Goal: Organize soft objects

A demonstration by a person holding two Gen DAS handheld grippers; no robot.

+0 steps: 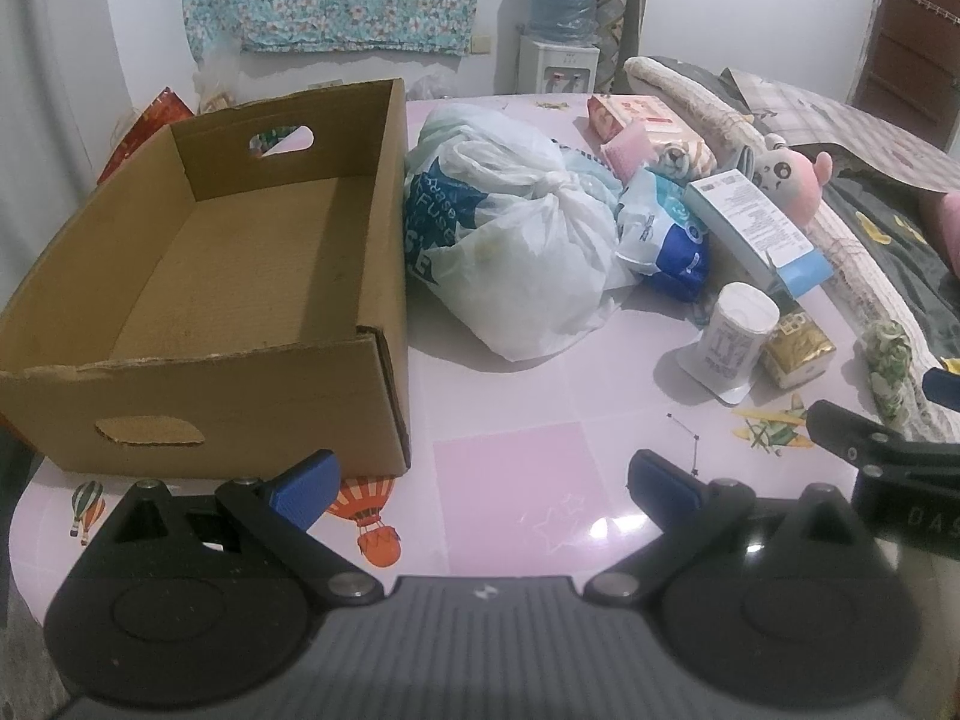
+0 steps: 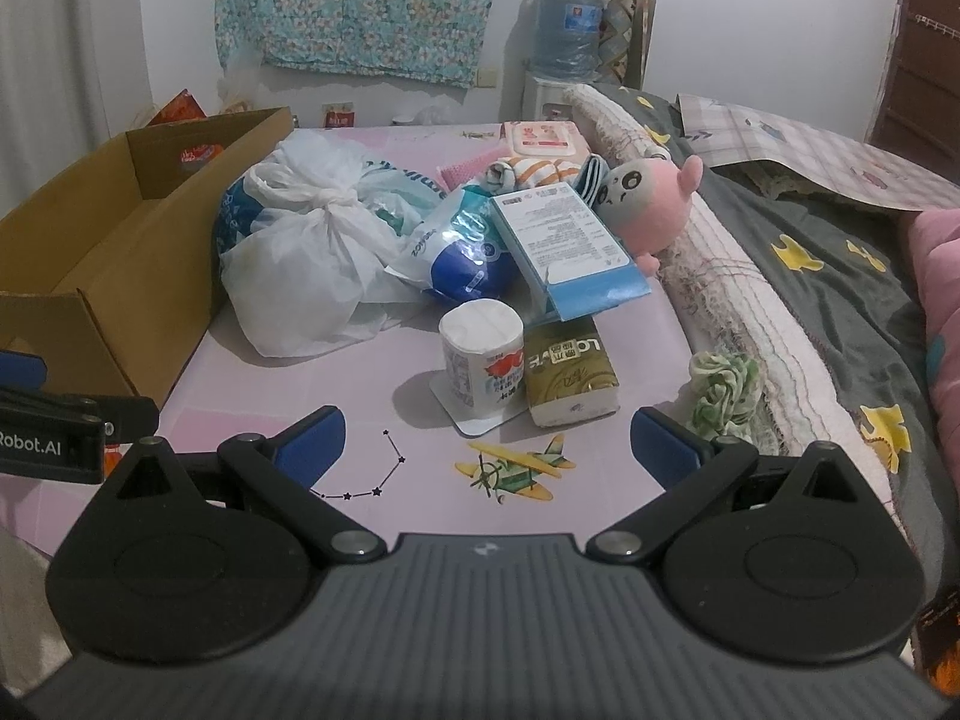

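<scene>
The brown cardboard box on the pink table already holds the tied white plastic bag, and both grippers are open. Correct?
Not quite. The brown cardboard box is empty, as the left wrist view shows; the tied white plastic bag lies beside it on the pink table. The left gripper and right gripper are open.

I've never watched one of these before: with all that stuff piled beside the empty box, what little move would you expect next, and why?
Probably the right gripper eases forward toward the wrapped tissue roll. Both grippers are open and hold nothing, the cardboard box is still empty, and that roll stands upright nearest the right gripper, clear of the pile behind it.
</scene>
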